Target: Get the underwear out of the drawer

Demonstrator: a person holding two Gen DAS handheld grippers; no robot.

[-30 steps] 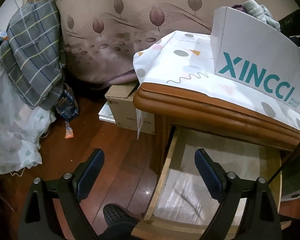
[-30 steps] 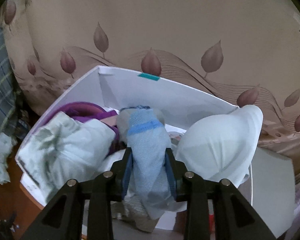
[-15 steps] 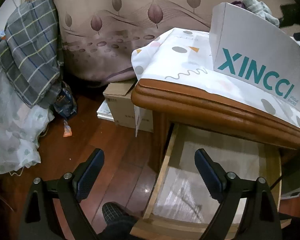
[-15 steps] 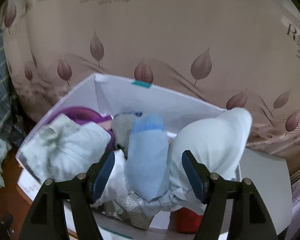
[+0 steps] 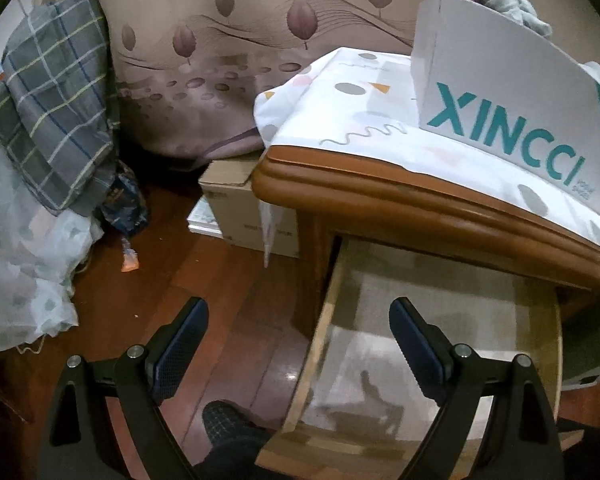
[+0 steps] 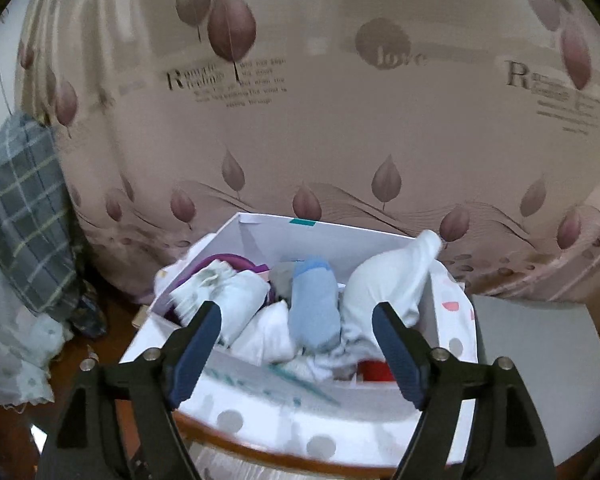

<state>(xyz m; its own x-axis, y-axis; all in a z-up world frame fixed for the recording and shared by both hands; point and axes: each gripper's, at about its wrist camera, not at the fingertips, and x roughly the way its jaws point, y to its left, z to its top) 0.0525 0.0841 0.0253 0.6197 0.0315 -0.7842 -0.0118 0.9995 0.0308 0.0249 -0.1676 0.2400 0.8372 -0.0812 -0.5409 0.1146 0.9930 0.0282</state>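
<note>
A wooden drawer (image 5: 328, 304) stands pulled out under the table top, and only its pale paper lining shows inside. My left gripper (image 5: 298, 332) hangs open above the drawer's left side, with nothing between its fingers. On the table a white XINCCI box (image 5: 500, 108) holds several rolled garments. In the right wrist view the blue underwear (image 6: 314, 304) lies in that box (image 6: 340, 236) between white pieces. My right gripper (image 6: 296, 330) is drawn back above the box's near edge, its jaws opening and nothing held between them.
A patterned cloth (image 5: 364, 100) covers the table top. A leaf-print curtain (image 6: 300, 120) hangs behind. A plaid blanket (image 5: 52, 100) over pale fabric is piled at the left. A cardboard box (image 5: 240, 208) and small litter lie on the wooden floor. A slippered foot (image 5: 224, 424) shows below.
My right gripper let go of the blue underwear, which stays in the box, then opened wide and pulled back and up. The left gripper has stayed where it was, open.
</note>
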